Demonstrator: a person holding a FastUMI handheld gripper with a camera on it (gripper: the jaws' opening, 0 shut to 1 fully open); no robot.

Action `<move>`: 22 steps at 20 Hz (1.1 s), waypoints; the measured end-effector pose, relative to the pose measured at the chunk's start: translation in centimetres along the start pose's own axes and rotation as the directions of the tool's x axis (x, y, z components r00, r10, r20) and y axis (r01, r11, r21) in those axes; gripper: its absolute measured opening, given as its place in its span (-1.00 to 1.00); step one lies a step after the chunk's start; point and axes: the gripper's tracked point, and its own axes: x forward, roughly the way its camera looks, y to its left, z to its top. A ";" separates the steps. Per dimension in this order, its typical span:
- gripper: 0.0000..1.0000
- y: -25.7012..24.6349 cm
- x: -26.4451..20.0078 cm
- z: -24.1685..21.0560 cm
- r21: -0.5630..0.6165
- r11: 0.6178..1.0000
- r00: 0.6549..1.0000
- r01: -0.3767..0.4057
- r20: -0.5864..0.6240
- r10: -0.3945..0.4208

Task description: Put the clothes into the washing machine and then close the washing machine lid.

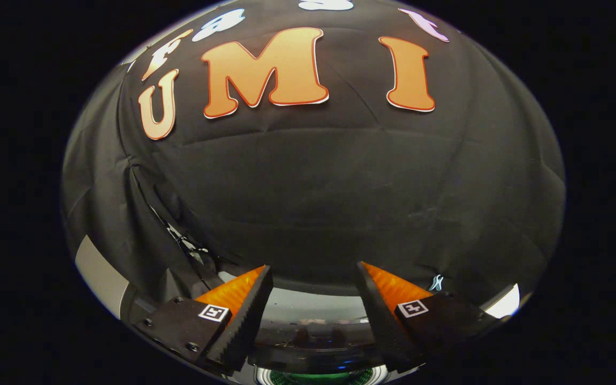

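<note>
Your gripper [313, 278] is spread wide, holding nothing; below the jaws, possibly the washing machine's [313, 334] glossy dark top.

Tongs [313, 278] spread apart (nothing held) above washing machine [313, 313].

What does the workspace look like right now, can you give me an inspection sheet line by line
Surface: a glossy, pale-rimmed top lies just below and between the jaws, probably the washing machine; a green-lit round part shows under it.
Job's things: the washing machine as noted; whether its lid is open or shut cannot be told; clothes, nothing seen.
Clutter: nothing seen.
Grippers: the gripper is open, jaws spread wide with nothing between them, raised above the machine and aimed at the booth wall.
Cables: a thin dark strand, possibly a cable, hangs along the wall seam beyond the left jaw.
Surroundings: black cloth booth wall, creased.
</note>
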 end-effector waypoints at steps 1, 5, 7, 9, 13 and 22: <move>0.98 0.0 -0.1 -0.2 -0.001 1.000 1.000 -0.003 -0.007 0.003; 0.99 0.1 -1.7 -0.7 -0.009 1.000 1.000 -0.002 0.005 0.002; 1.00 -0.2 -3.1 -1.2 -0.009 1.000 0.999 0.013 0.031 -0.013; 1.00 0.0 -4.6 -2.1 -0.012 1.000 0.999 0.013 0.041 -0.013; 1.00 0.5 -7.4 -4.2 -0.016 1.000 0.998 0.005 0.057 -0.004; 1.00 1.4 -12.0 -10.3 -0.050 0.999 1.000 -0.011 0.022 0.012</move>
